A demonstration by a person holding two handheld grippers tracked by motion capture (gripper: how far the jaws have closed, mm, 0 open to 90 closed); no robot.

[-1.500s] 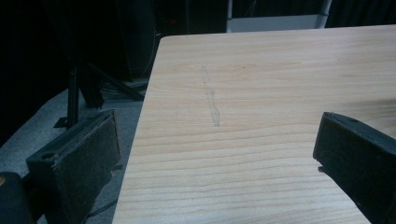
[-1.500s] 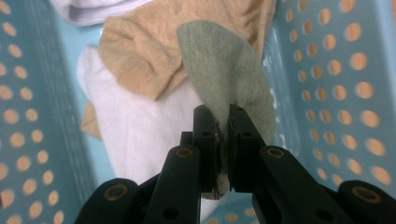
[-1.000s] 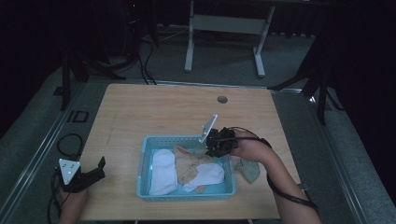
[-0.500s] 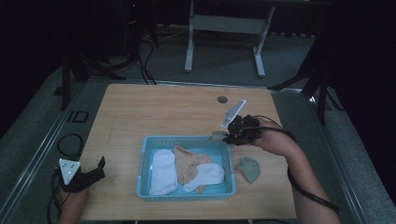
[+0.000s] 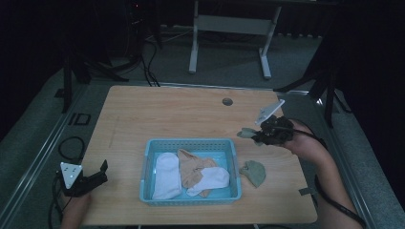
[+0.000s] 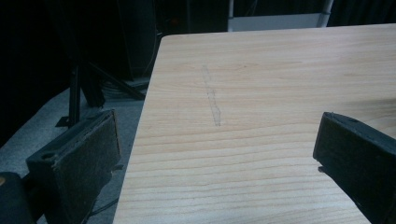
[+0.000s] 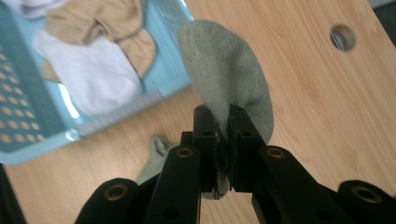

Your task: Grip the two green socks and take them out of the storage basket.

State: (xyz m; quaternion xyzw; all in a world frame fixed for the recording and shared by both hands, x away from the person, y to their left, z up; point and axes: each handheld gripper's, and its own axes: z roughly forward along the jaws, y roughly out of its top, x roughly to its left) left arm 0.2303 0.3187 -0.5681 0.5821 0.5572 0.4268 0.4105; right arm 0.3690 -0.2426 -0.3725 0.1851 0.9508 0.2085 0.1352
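My right gripper (image 7: pixel 223 140) is pinched tight on the edge of a soft, light green sock (image 7: pixel 229 74), up in the air right of the basket (image 5: pixel 191 198), while my left gripper (image 5: pixel 98 172) waits wide open, holding nothing.

You have open wood across the far half of the table (image 5: pixel 157 114), broken only by a small round hole (image 5: pixel 227 101) near the far edge. The blue basket (image 5: pixel 190 144) of socks blocks the near middle. Just right of it, a green sock (image 5: pixel 253 172) lies on the wood. The near left corner is bare.
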